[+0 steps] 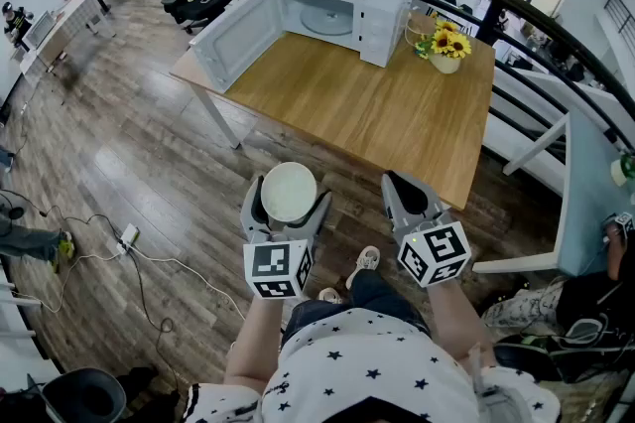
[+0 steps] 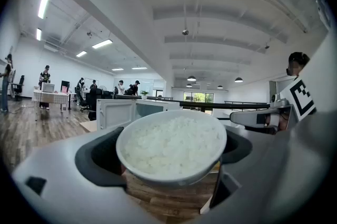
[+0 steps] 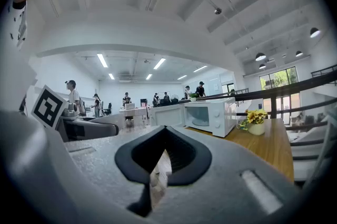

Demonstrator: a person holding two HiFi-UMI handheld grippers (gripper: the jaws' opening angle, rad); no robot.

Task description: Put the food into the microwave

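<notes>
Head view: the left gripper (image 1: 288, 200) has its jaws spread wide and clamped on the sides of a white bowl (image 1: 289, 191), which sits between them, while the right gripper (image 1: 405, 185) carries nothing, its jaws brought together. Each gripper bears a cube printed with black-and-white square markers, not letters. Well ahead of both pairs of jaws a white microwave (image 1: 342, 4) stands on a wooden table (image 1: 377, 118), its door (image 1: 236, 36) swung open and a glass turntable (image 1: 325, 16) lying inside. A small vase of sunflowers (image 1: 446, 49) stands just beside the microwave. Left gripper view: the bowl fills the gap between the jaws and is heaped with white rice (image 2: 174, 139). The microwave shows beyond the jaws, left of the bowl, and the right gripper's marker cube (image 2: 300, 99) shows off to the right. Right gripper view: the dark pads meet at their tips with nothing between them; past them, ahead and to the right, stand the open microwave and the sunflowers.
</notes>
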